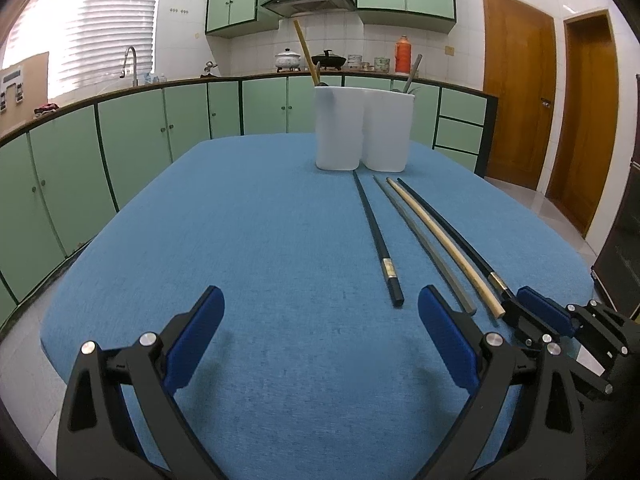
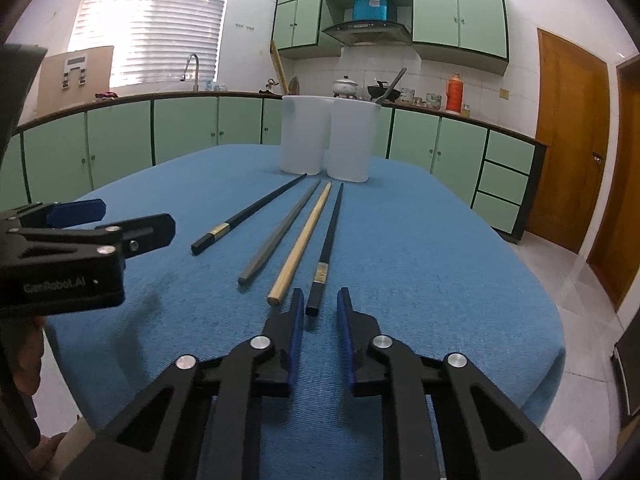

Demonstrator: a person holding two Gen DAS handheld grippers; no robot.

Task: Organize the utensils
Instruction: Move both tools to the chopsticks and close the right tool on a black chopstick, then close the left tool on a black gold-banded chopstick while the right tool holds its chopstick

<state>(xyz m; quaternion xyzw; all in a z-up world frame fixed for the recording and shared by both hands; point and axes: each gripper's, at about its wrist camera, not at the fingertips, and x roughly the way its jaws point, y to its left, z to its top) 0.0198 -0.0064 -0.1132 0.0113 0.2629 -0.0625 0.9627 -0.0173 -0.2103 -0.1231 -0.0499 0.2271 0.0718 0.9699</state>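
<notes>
Four chopsticks lie side by side on the blue tablecloth [image 1: 240, 240]: a black one [image 1: 378, 240], a grey one [image 1: 420, 240], a bamboo one [image 1: 440, 240] and a second black one [image 1: 452, 236]. My right gripper [image 2: 319, 300] has its jaws narrow around the near end of that second black chopstick [image 2: 330, 232], with a gap still showing beside it. In the left wrist view the right gripper [image 1: 516, 304] sits at this chopstick's end. My left gripper [image 1: 320, 296] is open wide over bare cloth, left of the row.
Two white holders [image 1: 340, 128] [image 1: 388, 132] stand at the far end of the table, a wooden stick [image 1: 304, 52] in one and a metal handle [image 1: 412, 72] in the other. Green cabinets ring the room. Wooden doors [image 1: 516, 92] are on the right.
</notes>
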